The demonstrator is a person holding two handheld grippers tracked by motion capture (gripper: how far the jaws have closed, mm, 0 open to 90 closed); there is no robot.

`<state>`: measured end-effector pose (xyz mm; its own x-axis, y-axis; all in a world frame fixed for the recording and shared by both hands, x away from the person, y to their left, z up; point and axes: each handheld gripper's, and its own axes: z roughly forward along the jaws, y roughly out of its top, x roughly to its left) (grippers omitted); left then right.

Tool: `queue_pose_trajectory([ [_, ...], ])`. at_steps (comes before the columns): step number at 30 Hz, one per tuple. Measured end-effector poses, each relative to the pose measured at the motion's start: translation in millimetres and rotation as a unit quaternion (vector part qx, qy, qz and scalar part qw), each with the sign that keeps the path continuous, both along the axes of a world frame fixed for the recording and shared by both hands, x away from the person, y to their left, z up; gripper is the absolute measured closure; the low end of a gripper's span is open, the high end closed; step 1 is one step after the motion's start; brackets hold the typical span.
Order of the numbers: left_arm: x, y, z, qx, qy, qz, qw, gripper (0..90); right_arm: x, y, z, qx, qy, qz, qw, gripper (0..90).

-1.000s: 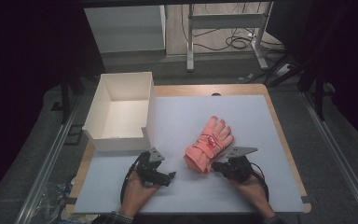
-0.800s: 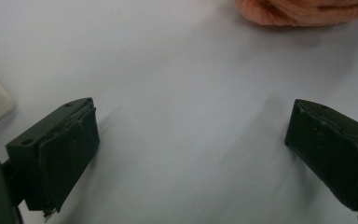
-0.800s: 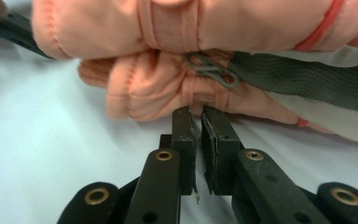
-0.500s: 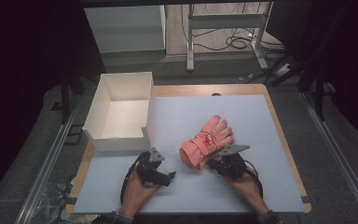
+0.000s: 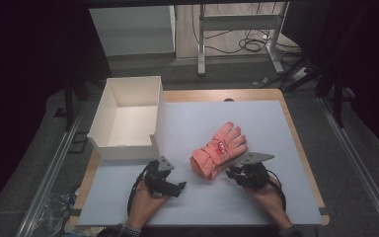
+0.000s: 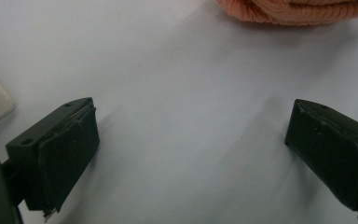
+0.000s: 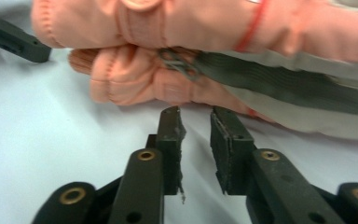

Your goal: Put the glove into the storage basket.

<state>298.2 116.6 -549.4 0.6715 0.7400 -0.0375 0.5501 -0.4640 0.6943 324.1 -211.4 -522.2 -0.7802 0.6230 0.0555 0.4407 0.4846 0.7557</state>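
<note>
Glove lies just beyond right claw.

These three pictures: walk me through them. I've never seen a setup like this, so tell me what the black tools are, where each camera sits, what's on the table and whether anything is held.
No robot arm is involved: a person sits at the table and holds a hand tool in each hand. Each tool is a gripper with two black jaws.

The wide picture comes from a fixed camera above, looking down. It shows the left gripper and the right gripper. The two close-ups come from small cameras riding on the grippers, looking along their jaws.

On the white surface lie a pink glove and, further left, an open white box that looks empty.

The left gripper's jaws stand wide apart over bare table, holding nothing. The right gripper's jaws are nearly together with a narrow gap, just short of the glove's cuff; nothing is between them.
</note>
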Motion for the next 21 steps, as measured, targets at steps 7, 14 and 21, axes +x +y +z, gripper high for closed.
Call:
queue_pose_trajectory([
  [7,0.1,0.1,0.2,0.001,0.001,-0.001,1.0000,2.6,0.5,-18.9,1.5,-0.006,-0.012,-0.032,0.9994,59.4],
  [14,0.4,0.1,0.4,0.002,0.003,-0.001,1.0000,2.6,3.9,-42.9,3.8,-0.015,-0.025,-0.078,0.9965,45.0],
  [21,0.4,-0.1,0.6,0.003,0.004,-0.002,1.0000,2.7,7.9,-64.8,5.1,-0.023,-0.031,-0.111,0.9931,34.2],
])
